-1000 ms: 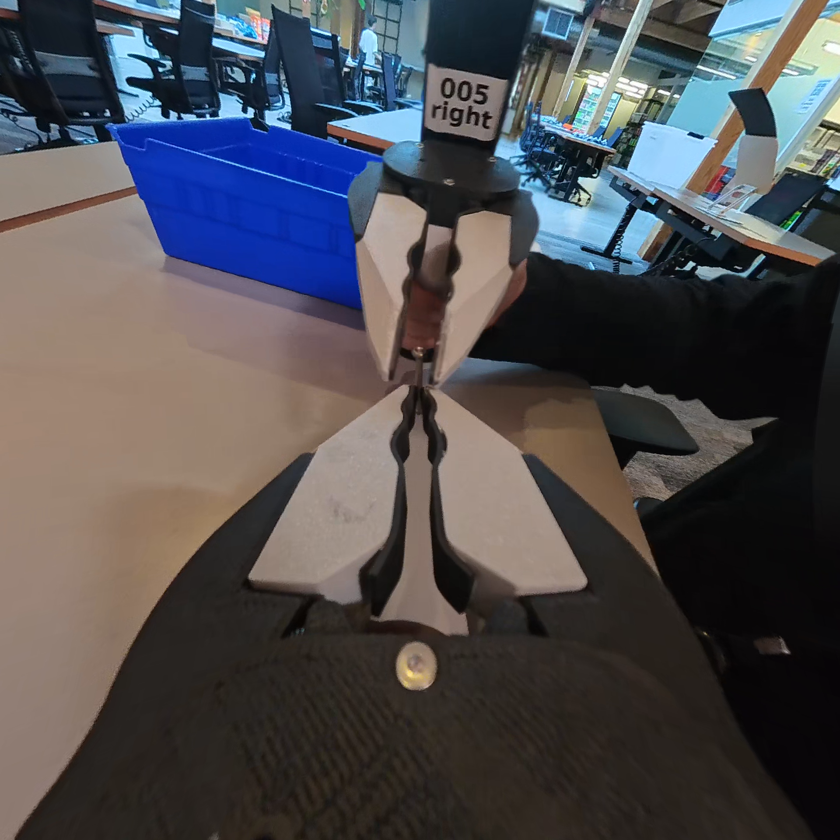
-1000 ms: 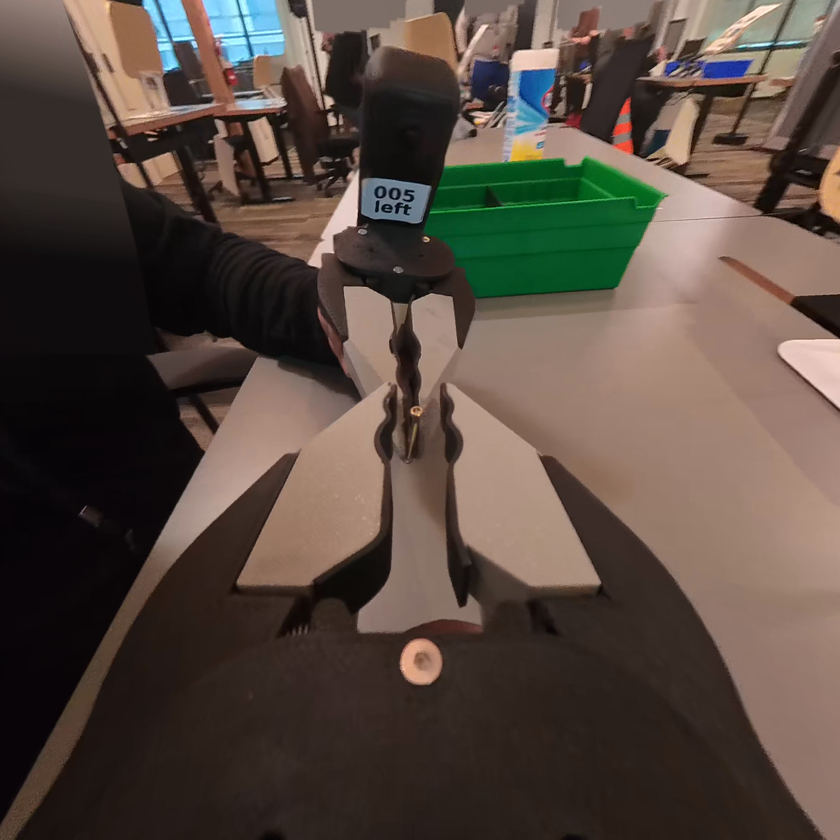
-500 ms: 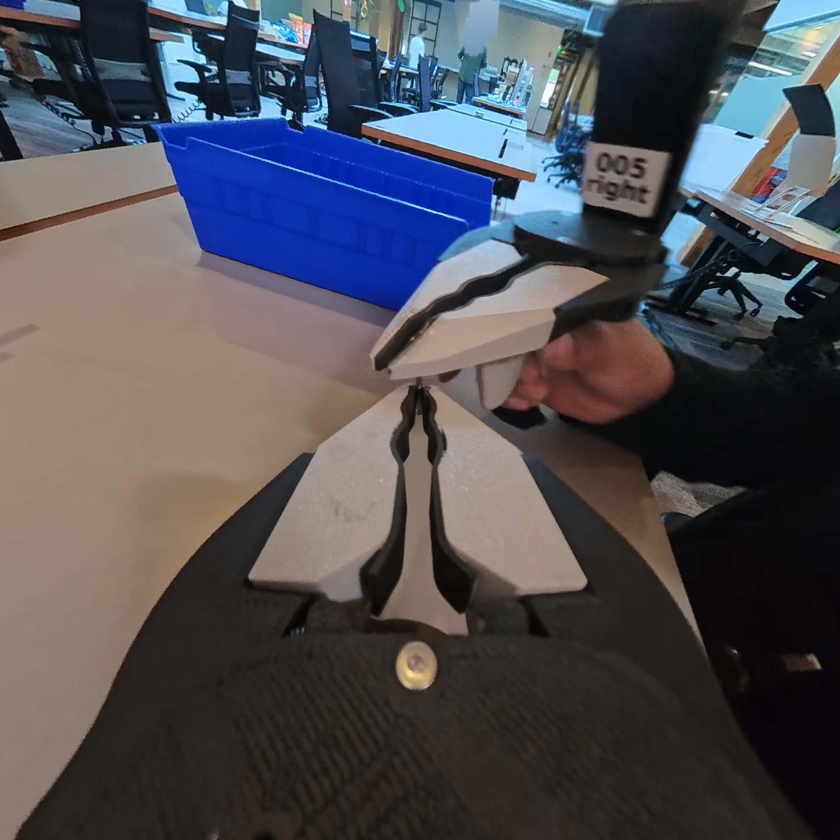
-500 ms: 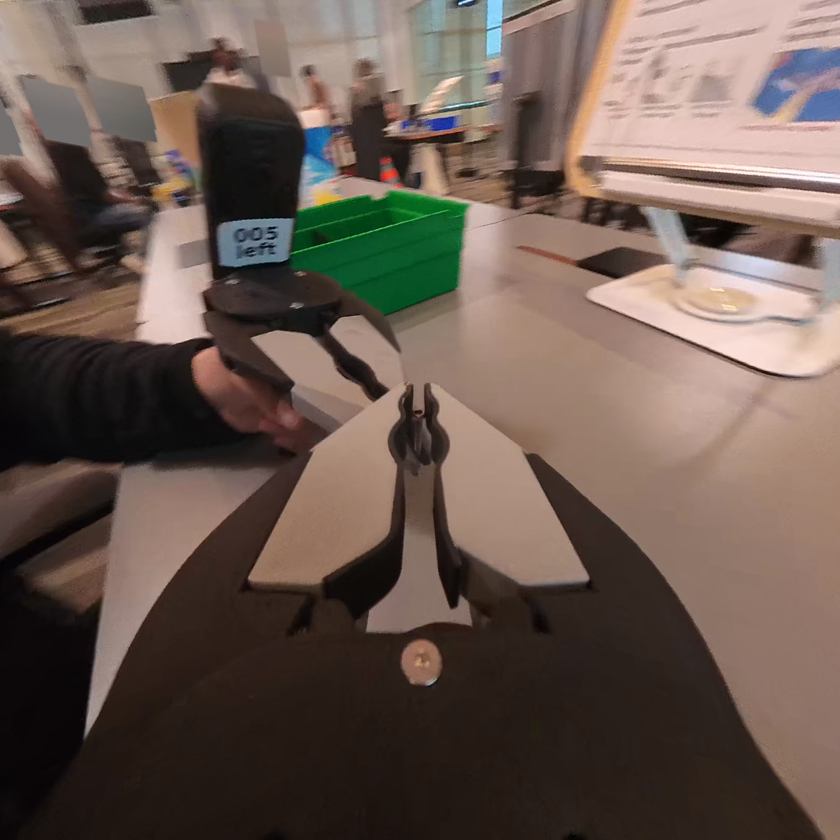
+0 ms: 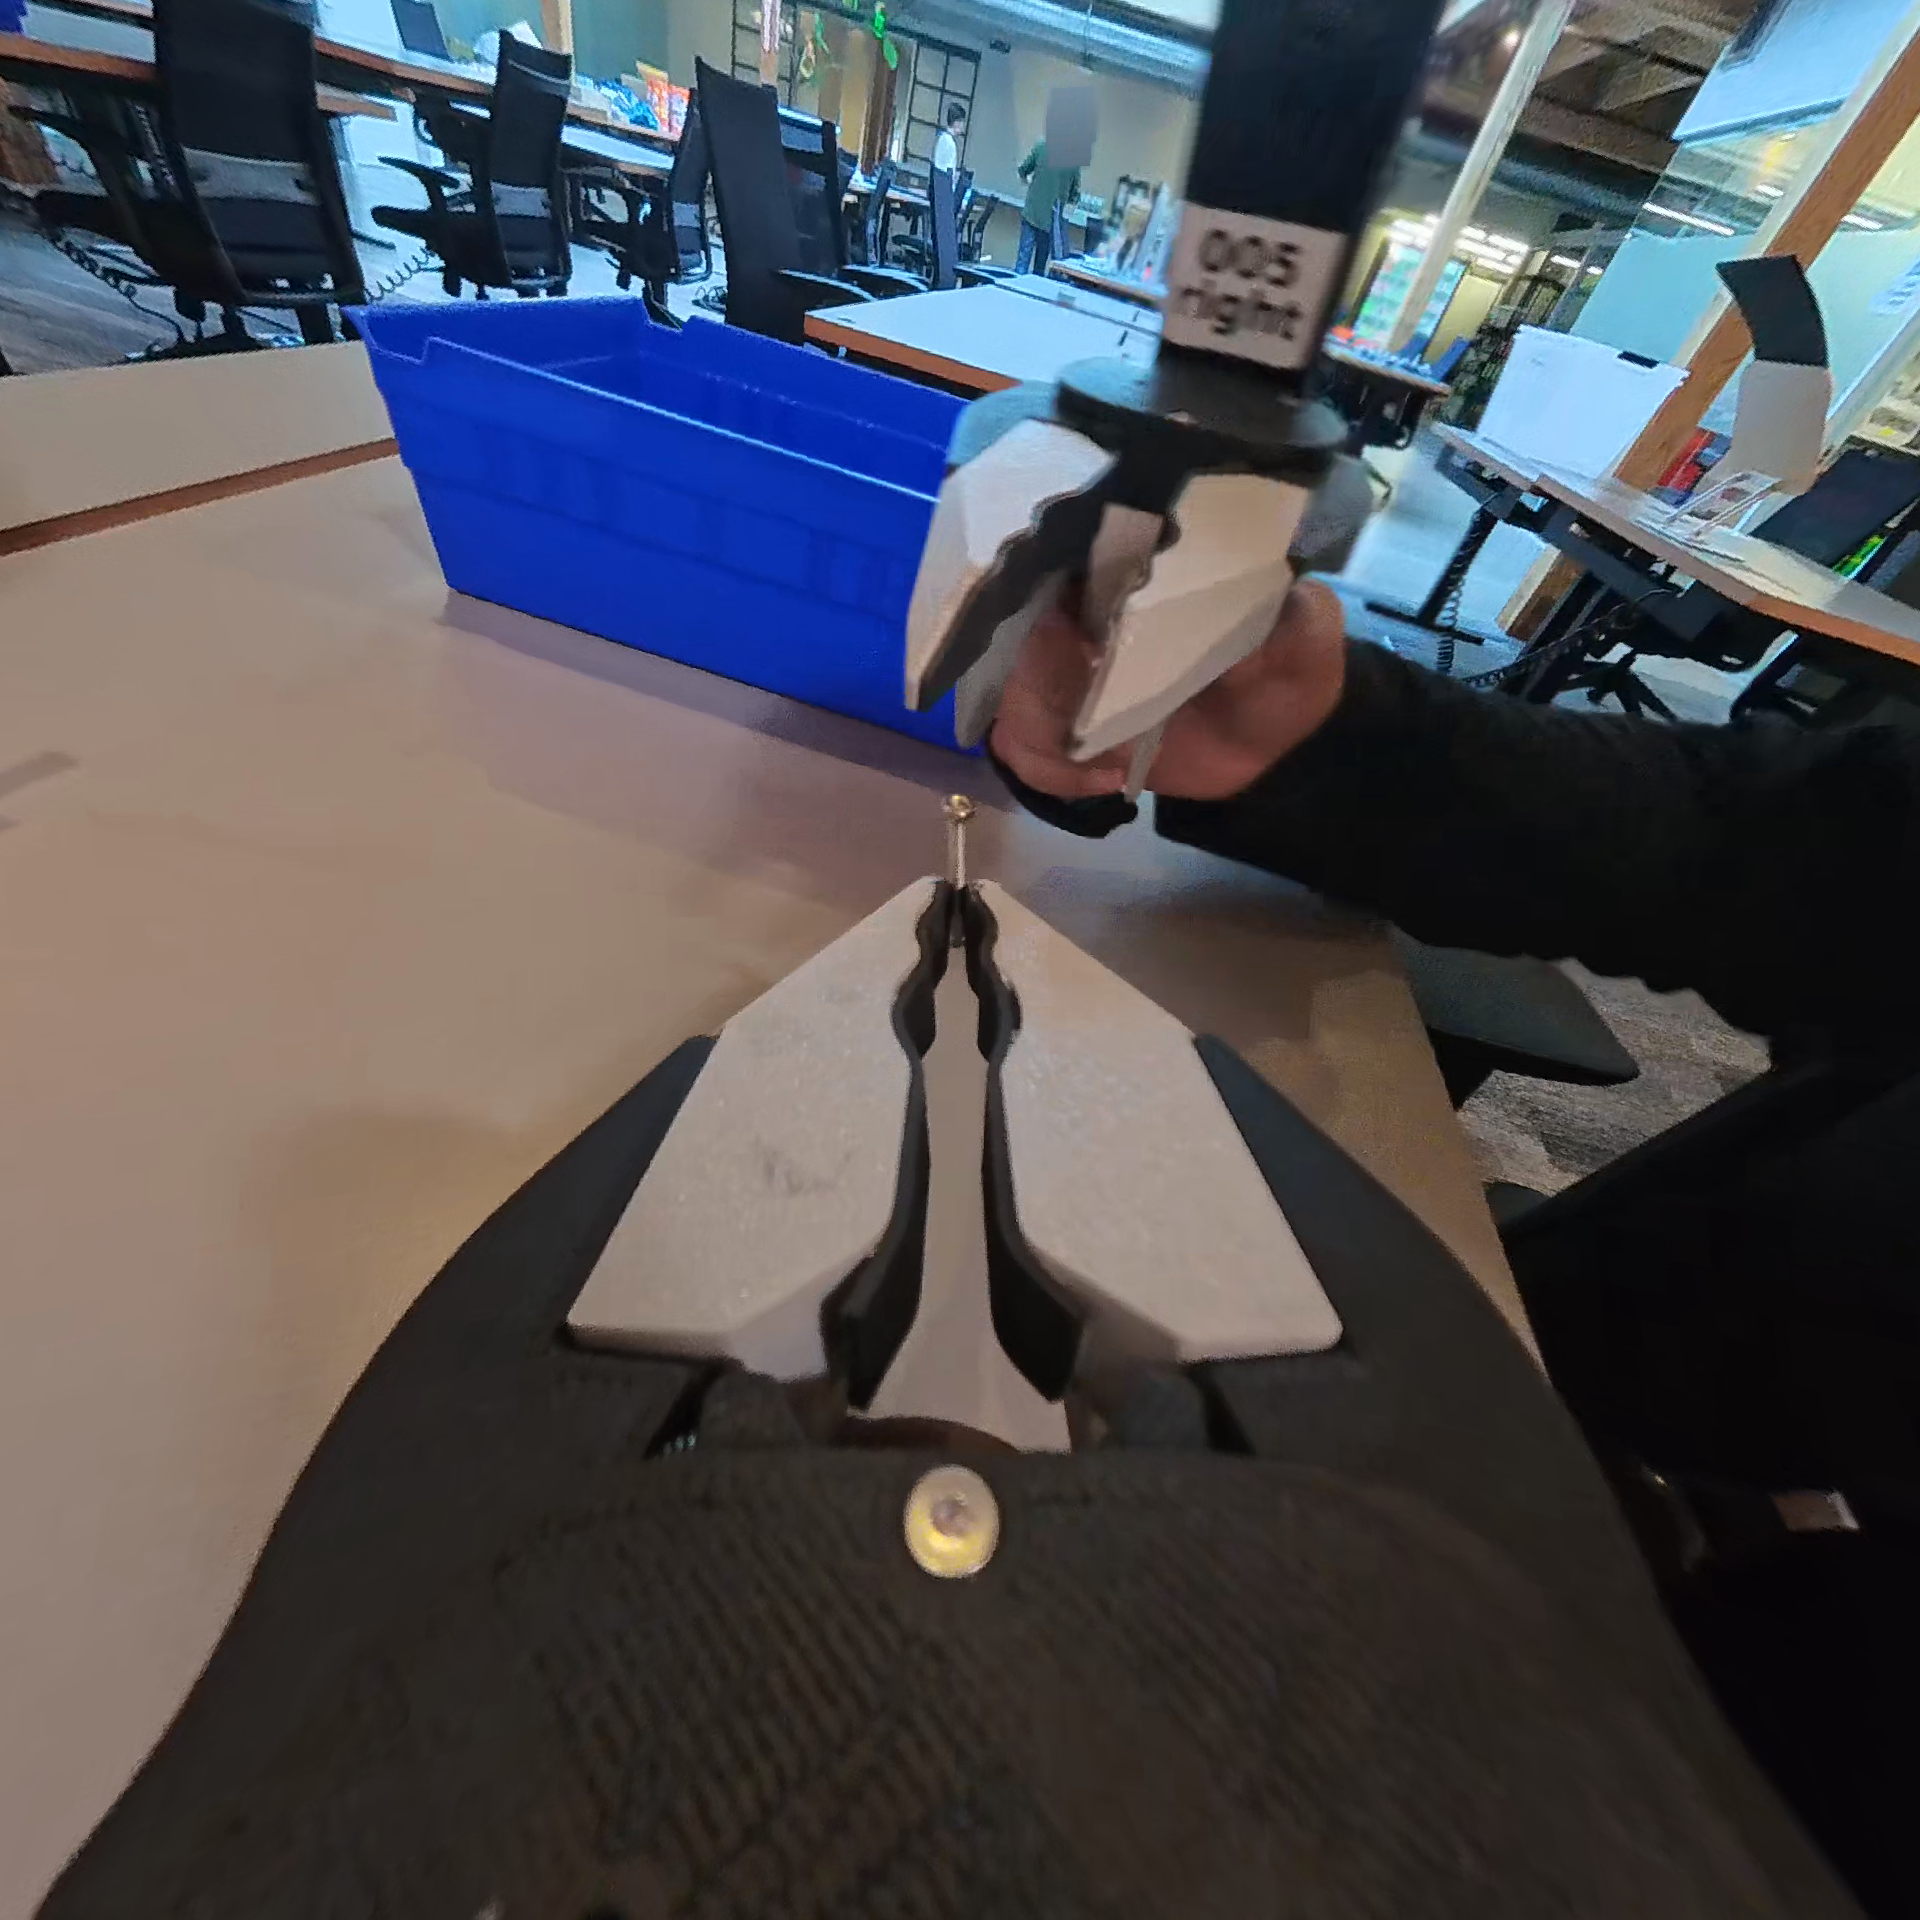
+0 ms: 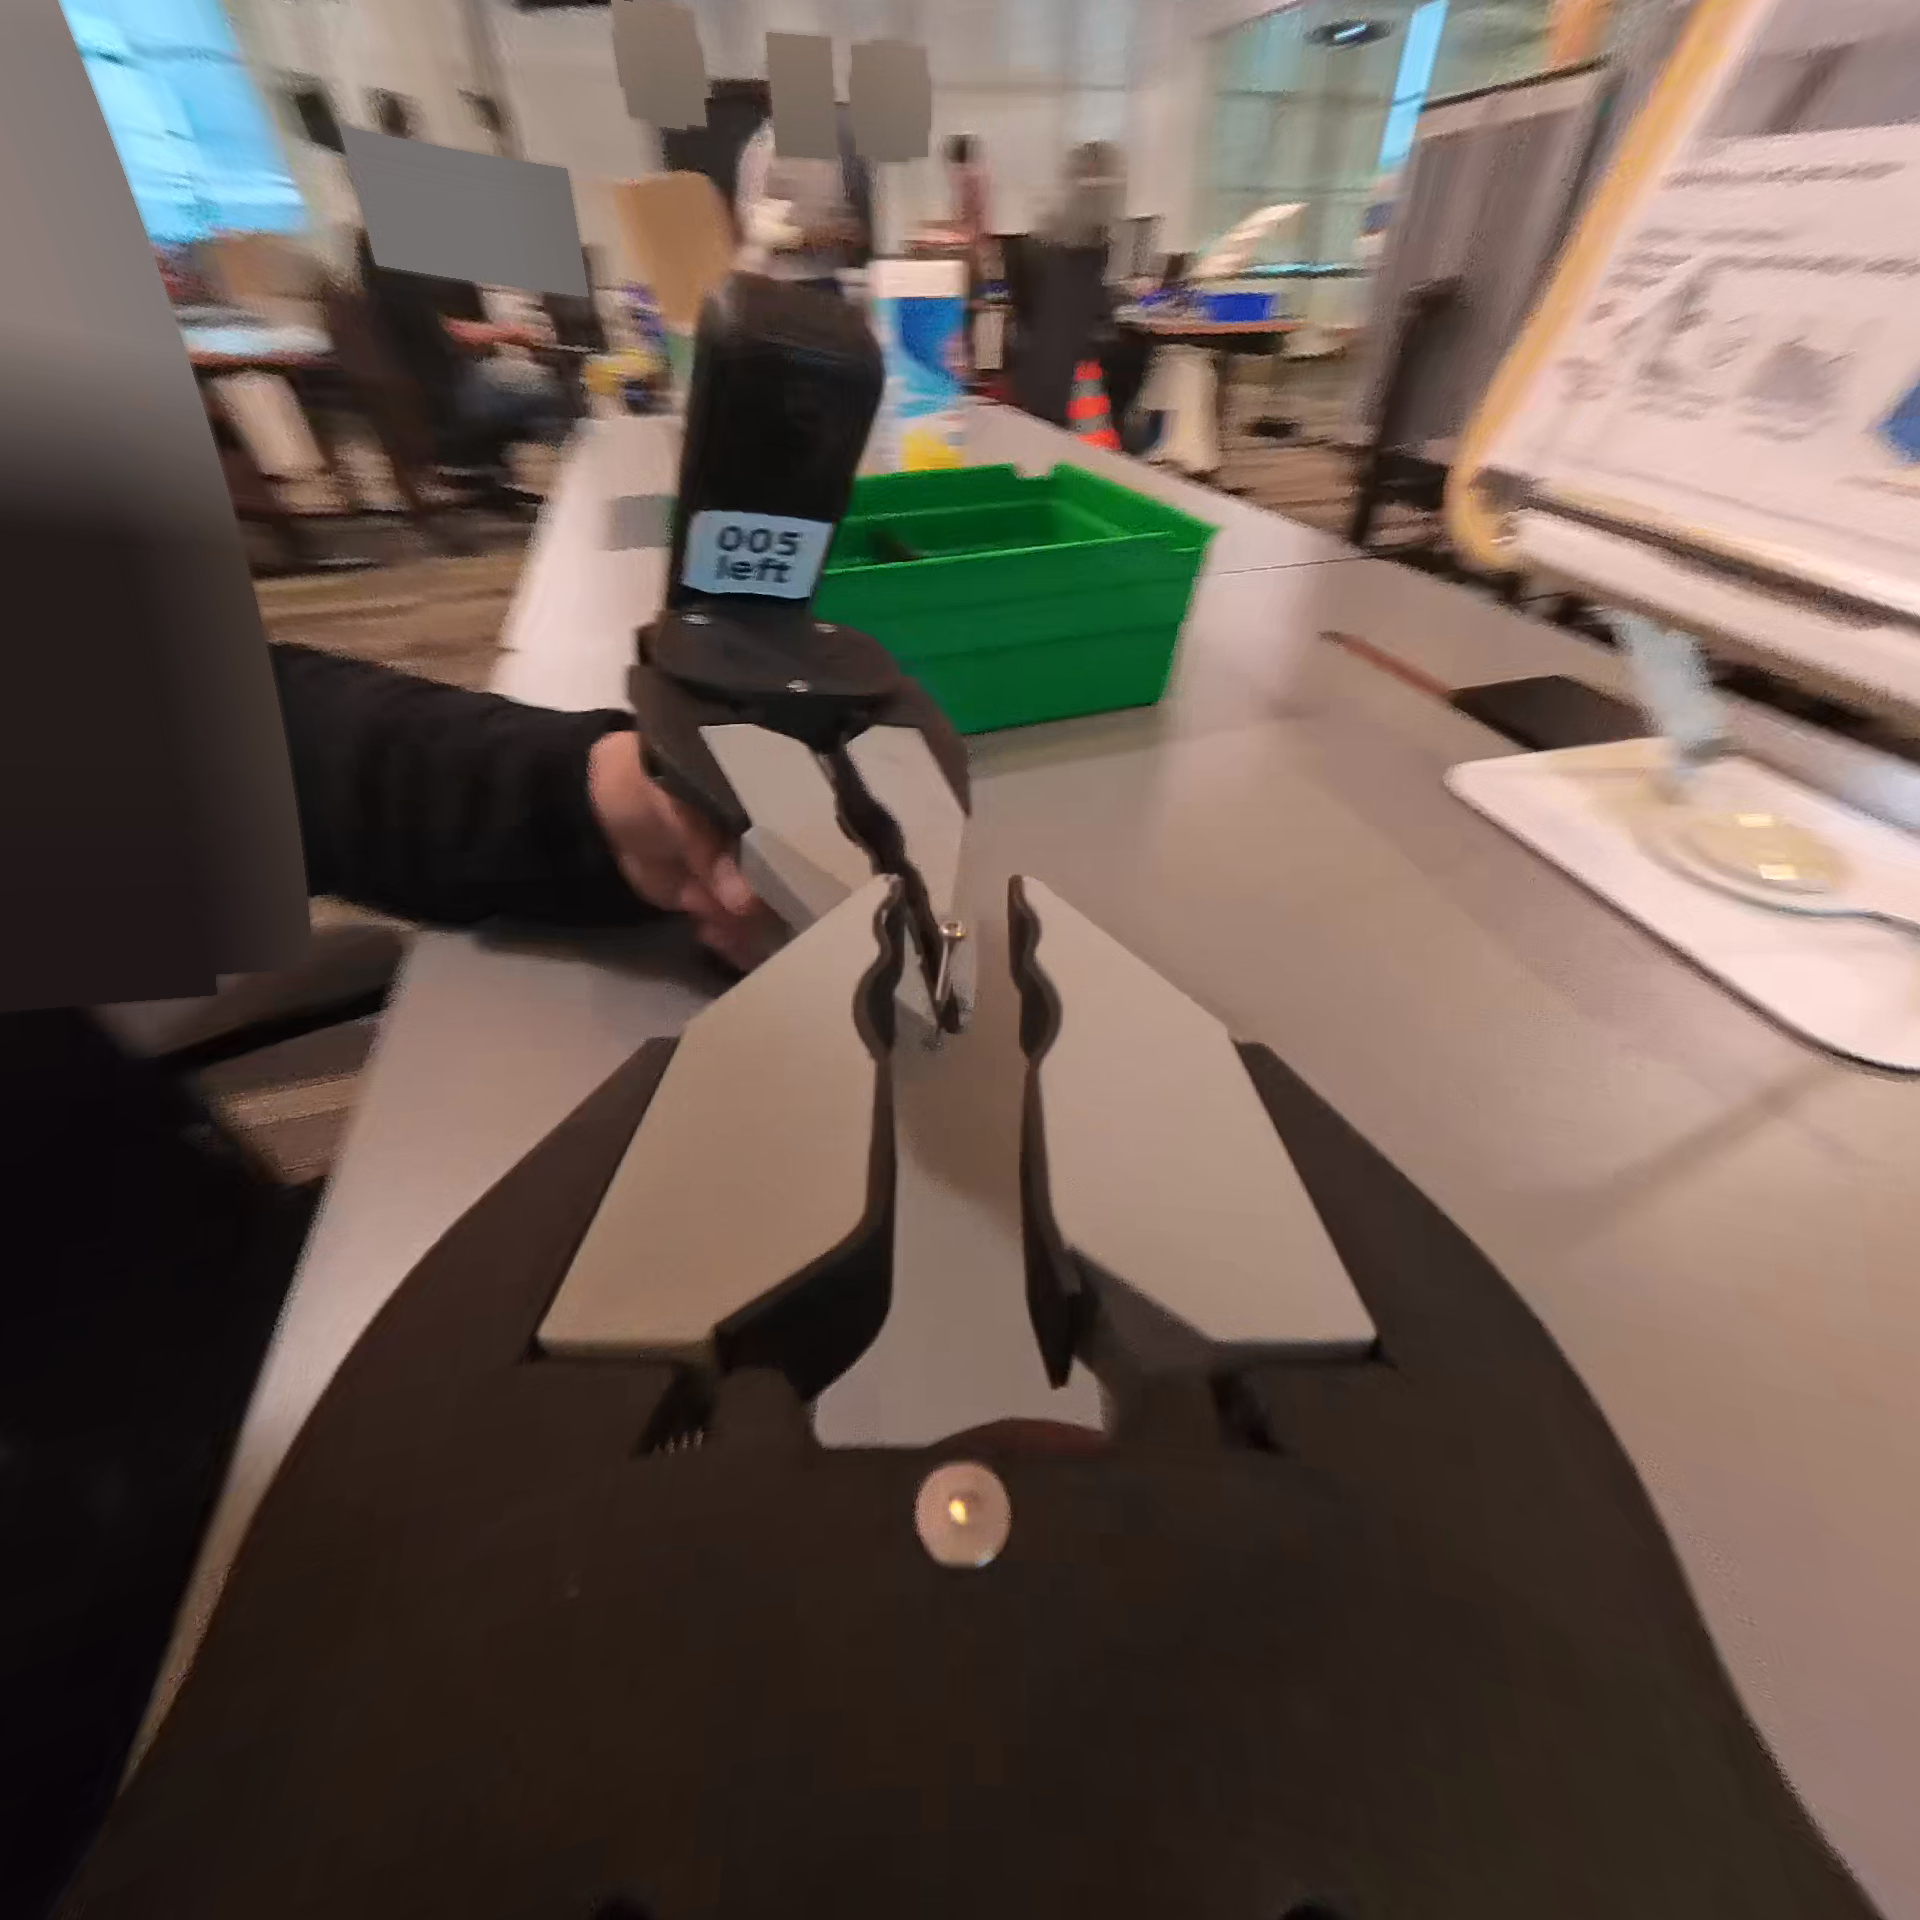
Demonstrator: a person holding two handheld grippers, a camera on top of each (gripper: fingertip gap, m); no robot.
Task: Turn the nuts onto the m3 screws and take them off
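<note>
Up front in the left wrist view, left gripper (image 5: 957,902) is clenched on the m3 screw (image 5: 957,847), which sticks up from the tips w/ a small nut (image 5: 957,804) at its top end. Right gripper (image 5: 997,717) hangs above & beyond it, fingers parted, gripping nothing, apart from the screw. Blue bin (image 5: 665,499) sits behind on the table (image 5: 260,831)

Right wrist view: right gripper (image 6: 951,894) spread wide, nothing in it. Screw (image 6: 943,982) shows between its fingers, pinched by left gripper (image 6: 940,1013). Green bin (image 6: 1023,613) farther back
</note>
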